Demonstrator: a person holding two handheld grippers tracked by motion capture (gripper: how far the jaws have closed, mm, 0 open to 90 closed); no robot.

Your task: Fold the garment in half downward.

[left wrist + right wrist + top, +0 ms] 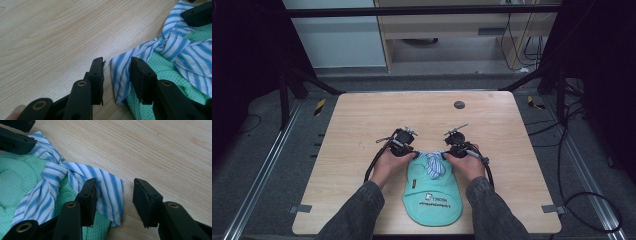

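A green garment [432, 197] lay flat near the table's [362, 125] front edge, its blue-striped collar [432, 165] knotted at the far end. The left tongs [117, 75] stood open astride one striped collar tip, pads clear of the cloth. The right tongs [115, 200] stood open over the other tip, gripping nothing.
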